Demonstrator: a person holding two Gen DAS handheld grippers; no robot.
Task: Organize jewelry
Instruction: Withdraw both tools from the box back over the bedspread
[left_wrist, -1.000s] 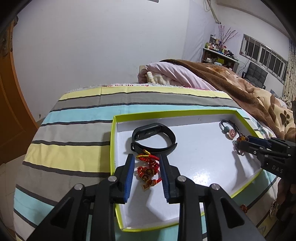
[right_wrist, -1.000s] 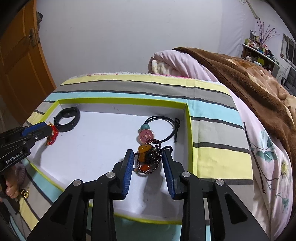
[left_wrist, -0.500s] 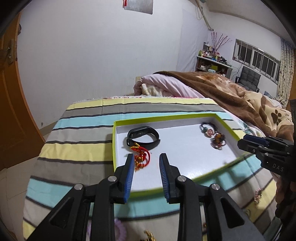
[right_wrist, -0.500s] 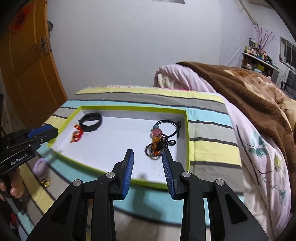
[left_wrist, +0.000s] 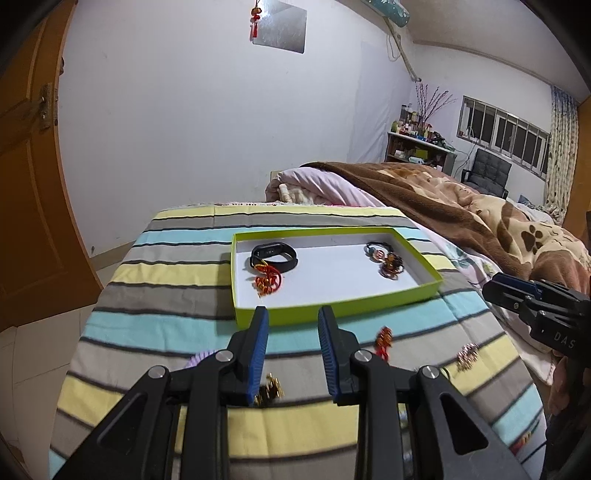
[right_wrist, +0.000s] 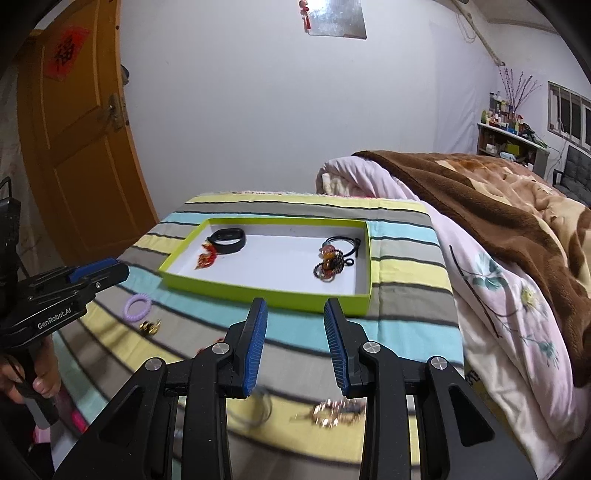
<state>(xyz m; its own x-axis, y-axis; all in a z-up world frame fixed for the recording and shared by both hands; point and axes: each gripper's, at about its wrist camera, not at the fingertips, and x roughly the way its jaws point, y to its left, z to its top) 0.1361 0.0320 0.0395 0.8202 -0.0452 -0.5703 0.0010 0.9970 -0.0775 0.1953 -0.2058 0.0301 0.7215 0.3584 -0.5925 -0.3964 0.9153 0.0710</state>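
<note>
Both grippers have pulled back and up from the tray since a second ago, when each had its jaws around a piece inside it; now the left gripper (left_wrist: 291, 350) and right gripper (right_wrist: 295, 345) hang over the striped cloth (left_wrist: 177, 321) short of the tray's near wall, jaws parted and empty, nothing pressed between the blue pads. I note the green tray (left_wrist: 332, 306) lying flat on the cloth at the foot of the bed. Inside it, at the left end, a black band (left_wrist: 274, 255) rests with a red charm (left_wrist: 267, 280) touching its near edge; at the right end a beaded cord (left_wrist: 386, 258) lies in a loose heap close to the right wall. Outside the tray, several pieces remain on the cloth: a lilac ring (right_wrist: 138, 307) and a small gold piece (right_wrist: 149, 326) just beside it, near the left gripper as seen from the right camera; a red-and-gold charm (left_wrist: 383, 341) and a pinkish cluster (left_wrist: 466, 355) nearer the right gripper. A gold-toned chain (right_wrist: 334, 411) shows blurred under the right jaws; I cannot tell its form. A brown blanket (right_wrist: 498, 206) covers the bedding to the right.
</note>
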